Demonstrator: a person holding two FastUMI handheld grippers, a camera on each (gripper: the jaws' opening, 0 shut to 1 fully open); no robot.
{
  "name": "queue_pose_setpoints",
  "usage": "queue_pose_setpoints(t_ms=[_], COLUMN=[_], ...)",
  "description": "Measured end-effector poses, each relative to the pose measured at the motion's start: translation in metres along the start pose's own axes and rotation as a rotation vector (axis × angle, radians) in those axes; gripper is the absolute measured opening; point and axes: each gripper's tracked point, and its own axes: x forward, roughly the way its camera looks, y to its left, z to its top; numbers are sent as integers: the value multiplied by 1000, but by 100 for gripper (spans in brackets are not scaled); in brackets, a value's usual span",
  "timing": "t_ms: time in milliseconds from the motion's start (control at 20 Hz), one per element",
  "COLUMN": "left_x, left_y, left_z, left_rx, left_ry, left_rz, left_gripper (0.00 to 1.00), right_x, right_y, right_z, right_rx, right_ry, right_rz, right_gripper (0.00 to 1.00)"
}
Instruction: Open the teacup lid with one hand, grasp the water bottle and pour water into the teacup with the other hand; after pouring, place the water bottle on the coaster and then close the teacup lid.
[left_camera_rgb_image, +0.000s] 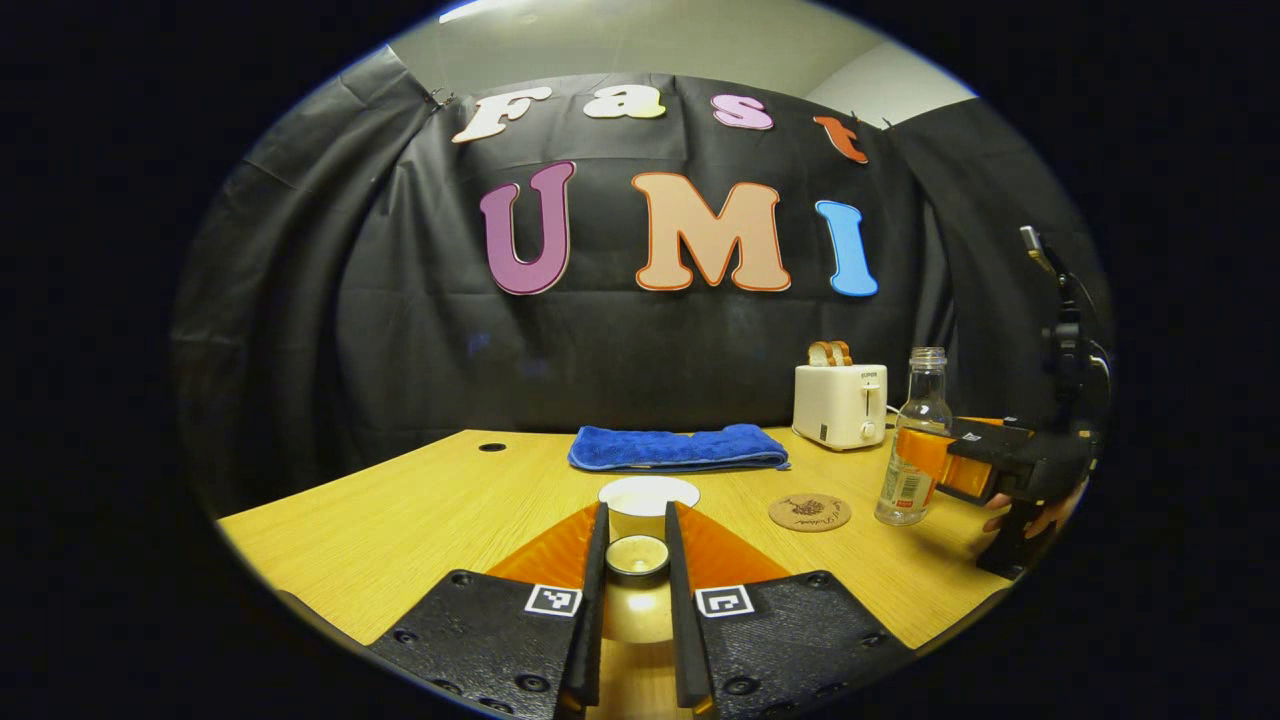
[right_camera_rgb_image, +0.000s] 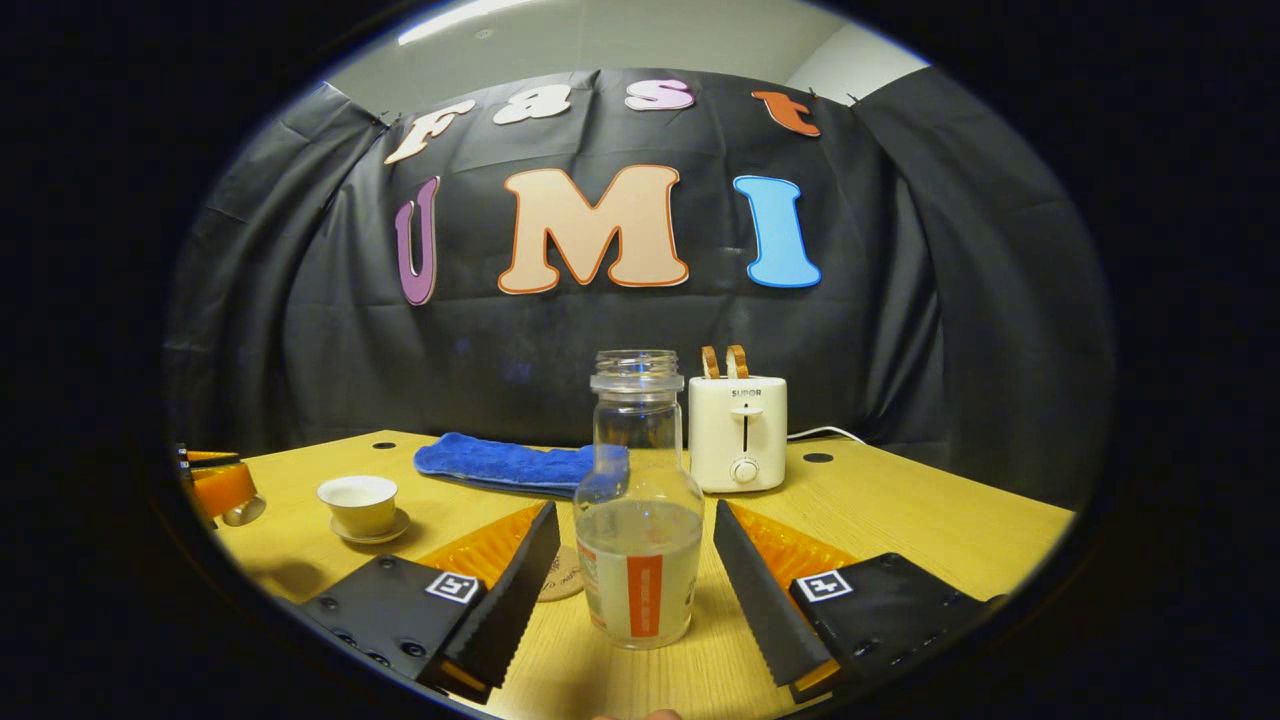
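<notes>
Left gripper (left_camera_rgb_image: 637, 600) is level above the table (left_camera_rgb_image: 400, 520), jaws pinching the lid (left_camera_rgb_image: 637, 556) just ahead of the one open teacup (left_camera_rgb_image: 648, 497). Right gripper (right_camera_rgb_image: 630, 590) is level too, jaws spread either side of the single upright bottle (right_camera_rgb_image: 638, 520), not touching. One coaster (left_camera_rgb_image: 810, 512) beside it; farther back, one blue towel (left_camera_rgb_image: 678, 447), one toaster (left_camera_rgb_image: 840, 404).

A folded blue towel (left_camera_rgb_image: 678, 447) lies near the counter's (left_camera_rgb_image: 400, 520) back edge; beside it stands a white toaster (left_camera_rgb_image: 840, 404) holding bread slices (left_camera_rgb_image: 829, 352).
</notes>
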Motion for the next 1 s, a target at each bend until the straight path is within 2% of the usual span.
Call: queue_pose_setpoints(t_ms=[250, 400, 550, 650, 850, 1000], left_x=[0, 0, 0, 0, 0, 0], left_y=[0, 0, 0, 1, 0, 0], left_z=[0, 0, 1, 0, -1, -1], left_rx=[0, -1, -1, -1, -1, -2], left_ry=[0, -2, -3, -2, -2, -3], left_rz=[0, 1, 1, 1, 1, 1], left_gripper=[27, 27, 27, 27, 27, 27], right_x=[19, 19, 19, 19, 26, 36], right_y=[3, 0, 2, 10, 33, 56], right_z=[1, 0, 0, 3, 7, 19], right_rx=[-2, -3, -18, -98, -303, -479], right_ry=[-7, 1, 3, -2, 34, 15], right_rz=[-5, -26, -26, -17, -5, -2], right_gripper=[98, 81, 78, 74, 74, 74])
